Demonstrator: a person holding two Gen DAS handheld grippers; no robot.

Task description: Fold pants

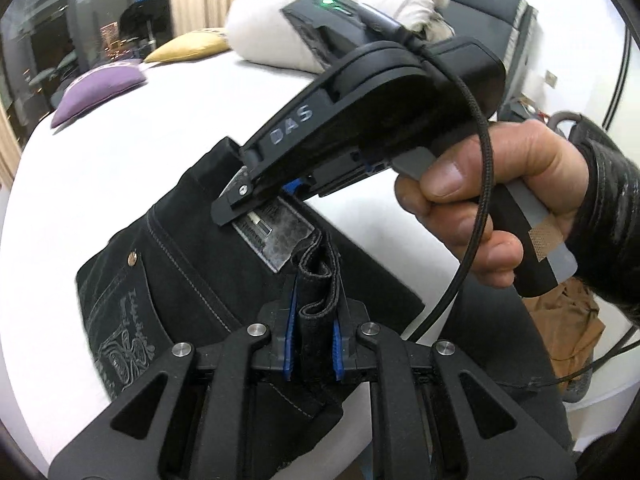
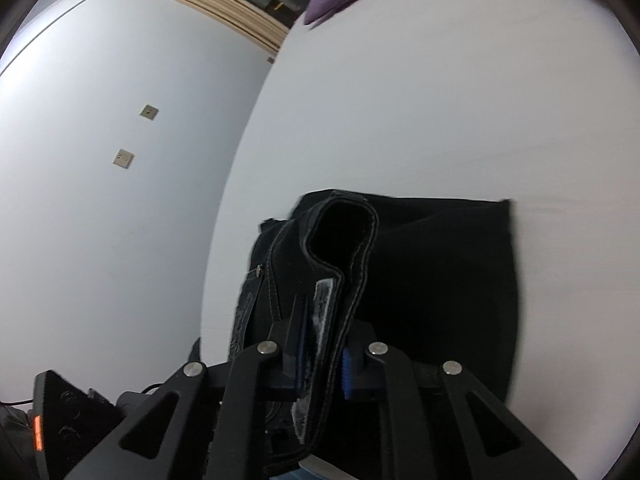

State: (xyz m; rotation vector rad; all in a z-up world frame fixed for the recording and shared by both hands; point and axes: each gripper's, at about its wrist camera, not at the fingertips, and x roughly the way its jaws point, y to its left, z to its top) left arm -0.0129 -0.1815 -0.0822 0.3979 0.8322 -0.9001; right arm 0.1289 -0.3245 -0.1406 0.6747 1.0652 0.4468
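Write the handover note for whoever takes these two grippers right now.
Left gripper: shut on the black pants, pinching a bunched fold of the waistband.
Right gripper: shut on the same waistband, near the patch label.
The pants hang partly lifted over the white bed, with the rest lying on the sheet. A purple cushion, a yellow cushion and a white pillow sit farther back.
Done: waistband gathered and gripped on both sides.
Left: lay the pants down, finish the folds, release. How many folds are already made cannot be told.
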